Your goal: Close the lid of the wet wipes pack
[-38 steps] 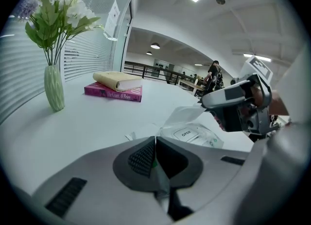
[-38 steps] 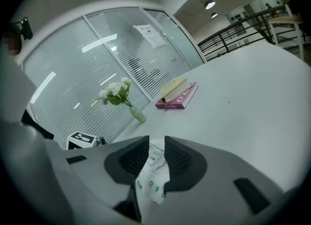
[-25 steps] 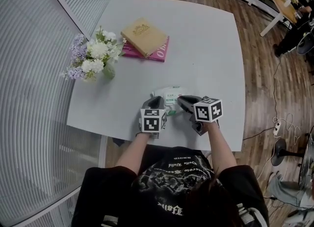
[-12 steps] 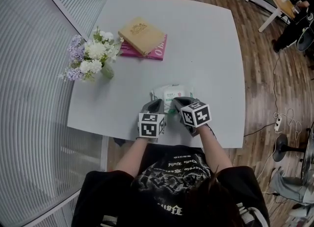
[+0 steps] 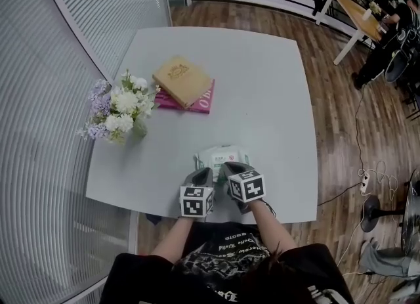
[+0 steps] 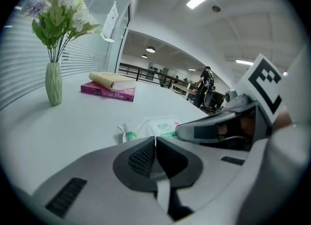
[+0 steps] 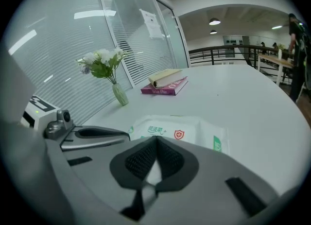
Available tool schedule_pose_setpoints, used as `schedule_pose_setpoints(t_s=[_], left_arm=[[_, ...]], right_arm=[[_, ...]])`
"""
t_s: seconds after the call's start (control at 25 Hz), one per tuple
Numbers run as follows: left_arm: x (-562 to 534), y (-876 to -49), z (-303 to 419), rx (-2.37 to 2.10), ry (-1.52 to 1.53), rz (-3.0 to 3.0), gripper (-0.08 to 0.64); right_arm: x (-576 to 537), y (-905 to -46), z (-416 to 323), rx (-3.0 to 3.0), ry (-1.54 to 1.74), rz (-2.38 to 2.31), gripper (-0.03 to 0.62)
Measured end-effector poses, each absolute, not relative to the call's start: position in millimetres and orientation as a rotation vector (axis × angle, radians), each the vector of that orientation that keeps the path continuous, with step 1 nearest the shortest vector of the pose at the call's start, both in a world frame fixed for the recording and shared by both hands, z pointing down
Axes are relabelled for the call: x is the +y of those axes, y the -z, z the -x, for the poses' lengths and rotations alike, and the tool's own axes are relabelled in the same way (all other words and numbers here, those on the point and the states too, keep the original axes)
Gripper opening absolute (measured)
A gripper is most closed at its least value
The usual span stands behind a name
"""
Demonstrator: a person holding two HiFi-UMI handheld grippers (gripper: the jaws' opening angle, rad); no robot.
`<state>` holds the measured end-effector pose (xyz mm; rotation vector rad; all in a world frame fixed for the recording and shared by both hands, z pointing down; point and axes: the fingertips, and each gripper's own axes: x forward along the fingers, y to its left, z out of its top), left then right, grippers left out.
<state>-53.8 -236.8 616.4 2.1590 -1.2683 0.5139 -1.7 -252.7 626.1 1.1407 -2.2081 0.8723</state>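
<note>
A: Pack position?
B: Wet wipes pack lies flat on the table, right of the flower vase and closer to the person's edge.
A: Tools?
B: Both also right of the vase, closer in than the pack. Left gripper: jaws together, nothing between. Right gripper: same, jaws together, empty.

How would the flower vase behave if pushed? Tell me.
The vase looks tall and narrow under a wide bunch of flowers, so a high push would probably tip it. It appears rigid, perhaps glass or ceramic, so likely breakable.
</note>
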Motion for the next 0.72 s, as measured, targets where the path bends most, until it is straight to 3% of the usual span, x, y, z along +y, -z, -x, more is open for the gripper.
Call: schedule_pose_setpoints(t_s=[0.48, 0.72], left_arm=[[-230, -548, 60, -1.083, -0.264, -2.268, 0.01], [-217, -506, 87, -1.249, -0.237, -2.413, 0.011]], right_arm=[[-245, -571, -23, -2.38, -0.714, -1.291, 0.05], [-212, -533, -49, -2.422, -0.525, -1.502, 0.014]])
